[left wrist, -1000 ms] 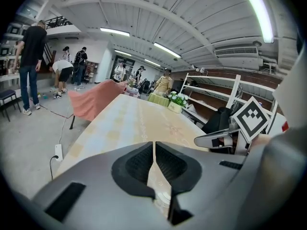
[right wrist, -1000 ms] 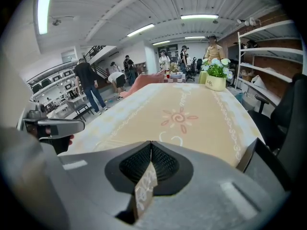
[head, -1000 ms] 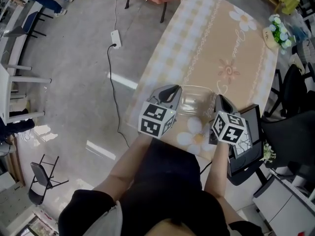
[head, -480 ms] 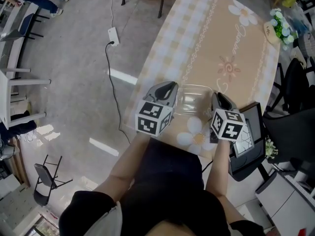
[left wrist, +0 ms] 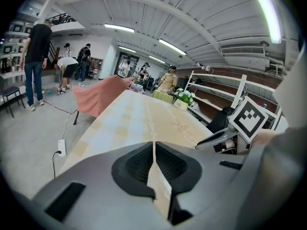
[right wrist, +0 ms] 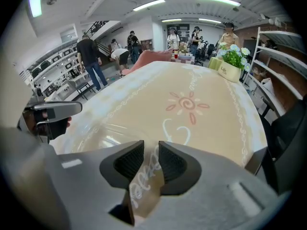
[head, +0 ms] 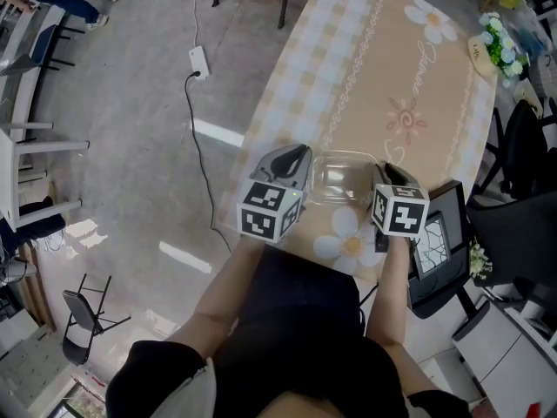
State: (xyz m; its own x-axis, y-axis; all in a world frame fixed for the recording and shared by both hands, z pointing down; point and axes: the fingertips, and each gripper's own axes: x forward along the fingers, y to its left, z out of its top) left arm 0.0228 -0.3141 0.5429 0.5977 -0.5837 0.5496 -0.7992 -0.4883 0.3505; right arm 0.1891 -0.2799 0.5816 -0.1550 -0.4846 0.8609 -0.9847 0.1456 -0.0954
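Head view looked steeply down from above the person onto the near end of the table (head: pixel 383 77), with left gripper (head: pixel 290 158) and right gripper (head: pixel 385 174) close below. Both gripper views sat low at that end, facing lengthwise down the tabletop. All three shared table and flower pot (head: pixel 494 49).

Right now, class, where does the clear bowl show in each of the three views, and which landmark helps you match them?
Head view: the clear bowl sits just below centre, at the near end of the table.
Left gripper view: not visible in it.
Right gripper view: lower left, its glassy rim just beyond the jaws.
Shared landmark: the flower pot at the table's far end, also at mid-right and upper right.
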